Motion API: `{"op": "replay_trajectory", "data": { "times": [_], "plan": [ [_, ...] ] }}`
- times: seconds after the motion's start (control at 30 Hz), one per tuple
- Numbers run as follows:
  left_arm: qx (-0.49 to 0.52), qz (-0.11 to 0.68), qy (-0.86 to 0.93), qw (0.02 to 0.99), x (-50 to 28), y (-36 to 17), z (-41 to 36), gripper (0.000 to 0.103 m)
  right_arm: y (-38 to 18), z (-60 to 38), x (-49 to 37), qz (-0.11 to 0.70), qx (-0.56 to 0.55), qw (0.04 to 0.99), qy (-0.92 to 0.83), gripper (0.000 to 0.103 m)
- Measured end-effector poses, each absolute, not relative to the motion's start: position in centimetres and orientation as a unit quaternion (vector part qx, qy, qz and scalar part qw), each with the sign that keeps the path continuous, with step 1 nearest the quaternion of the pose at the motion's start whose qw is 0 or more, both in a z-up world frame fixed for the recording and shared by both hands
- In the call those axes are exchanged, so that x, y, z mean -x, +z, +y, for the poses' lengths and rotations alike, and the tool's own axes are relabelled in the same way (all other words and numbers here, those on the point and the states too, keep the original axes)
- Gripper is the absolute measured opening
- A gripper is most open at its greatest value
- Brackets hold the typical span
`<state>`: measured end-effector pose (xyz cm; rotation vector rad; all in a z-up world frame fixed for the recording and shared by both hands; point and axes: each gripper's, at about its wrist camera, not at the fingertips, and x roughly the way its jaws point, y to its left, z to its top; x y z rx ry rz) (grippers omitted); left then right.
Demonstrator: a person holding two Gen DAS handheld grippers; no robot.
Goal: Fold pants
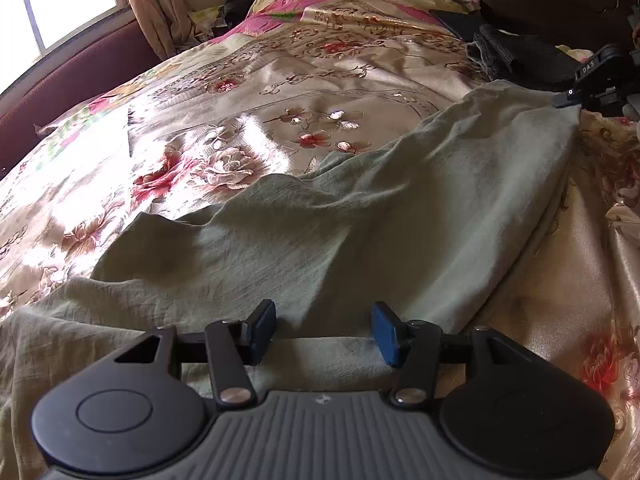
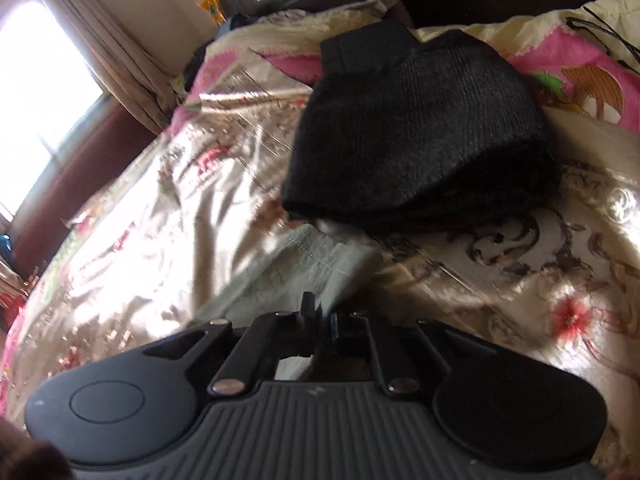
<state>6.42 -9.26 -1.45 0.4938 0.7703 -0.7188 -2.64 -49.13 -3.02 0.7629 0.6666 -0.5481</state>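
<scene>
I have the pale green, crinkled cotton pants (image 1: 360, 224) spread across the bed, lying on the shiny beige satin bedspread with red and pink flowers (image 1: 240, 120). From the left wrist view the cloth runs from the near edge, where it bunches in loose folds at the lower left, up and to the right to a far corner.

My left gripper (image 1: 323, 332) hangs just over the near part of the pants with its blue pads (image 1: 385, 334) standing apart; it is released, and a flat strip of the green cloth lies under the gap with nothing pinched between the pads.

My right gripper (image 1: 568, 98) shows at the far right edge of the left view, its black tip set on the far corner of the pants. In the right wrist view that gripper (image 2: 320, 316) is clenched almost fully, with the stitched hem of the green cloth (image 2: 304, 268) running in between the narrow black fingers, so I read it as grasping the pants by that corner. That view is somewhat blurred.

Just beyond the held corner a folded dark grey knitted garment (image 2: 416, 128) sits on the bedspread, near the pants; I cannot tell whether they touch. A cream curtain (image 2: 100, 48) hangs beside the bright window (image 2: 36, 92) at the left.
</scene>
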Motion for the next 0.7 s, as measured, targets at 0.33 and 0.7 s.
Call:
{"op": "replay_trajectory", "data": {
  "times": [0.33,0.7],
  "plan": [
    [-0.193,0.366,-0.334,0.847,-5.3,-1.2,-5.4,0.068,3.2,-42.9,2.8,0.333,-0.223,0.892,-0.211,0.015],
    [-0.155,0.358,-0.307,0.868,-5.1,-0.9,-1.8,0.07,0.0,-20.1,-15.9,0.45,-0.075,0.863,0.217,0.041]
  ]
}}
